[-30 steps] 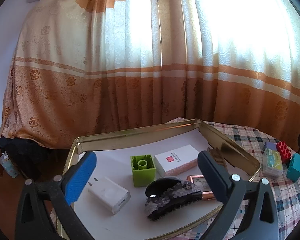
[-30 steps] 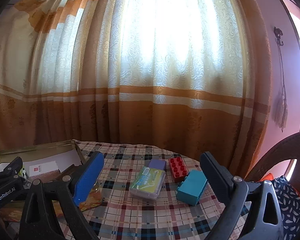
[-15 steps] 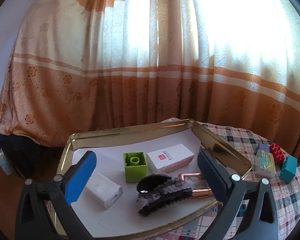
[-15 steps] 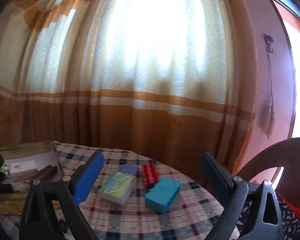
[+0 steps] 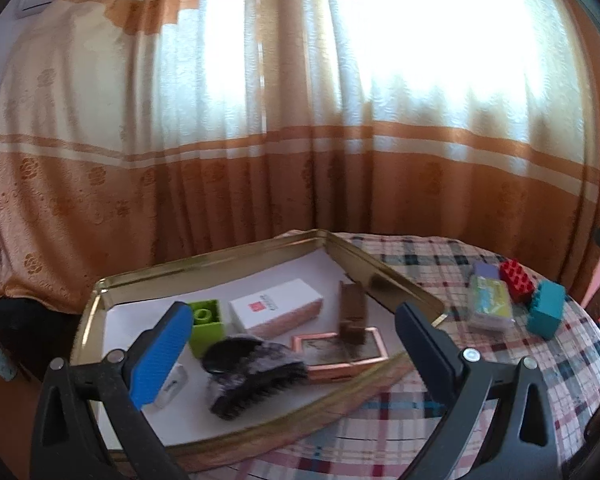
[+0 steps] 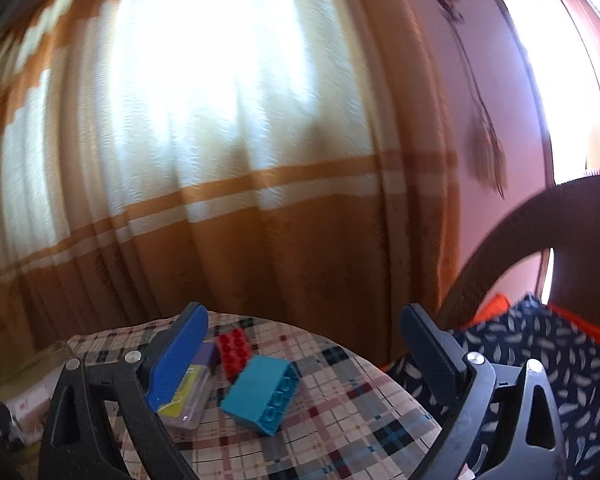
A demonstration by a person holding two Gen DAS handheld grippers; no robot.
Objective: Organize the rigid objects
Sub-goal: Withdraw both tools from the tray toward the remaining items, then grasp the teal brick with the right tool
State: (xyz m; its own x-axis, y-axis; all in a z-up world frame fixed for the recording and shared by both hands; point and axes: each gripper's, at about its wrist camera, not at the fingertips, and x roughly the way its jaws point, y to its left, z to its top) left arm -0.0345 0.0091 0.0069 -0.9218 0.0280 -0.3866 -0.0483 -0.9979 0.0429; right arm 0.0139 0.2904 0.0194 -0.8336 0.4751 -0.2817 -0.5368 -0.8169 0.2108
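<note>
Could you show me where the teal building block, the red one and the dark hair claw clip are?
teal building block (image 6: 260, 394): right wrist view, on its top face.
red building block (image 6: 236, 346): right wrist view, on its studded top.
dark hair claw clip (image 5: 252, 372): left wrist view, on its curved back.

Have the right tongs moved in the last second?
Yes. The right tongs swung right: the teal block now lies left of centre between them, the tray nearly out of view.

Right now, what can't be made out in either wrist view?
- White charger block: left wrist view, mostly behind the left gripper blue finger pad.
- Clear plastic case: right wrist view, partly behind the right gripper pad.
- Gold metal tray: right wrist view, blurred, cut off.
</note>
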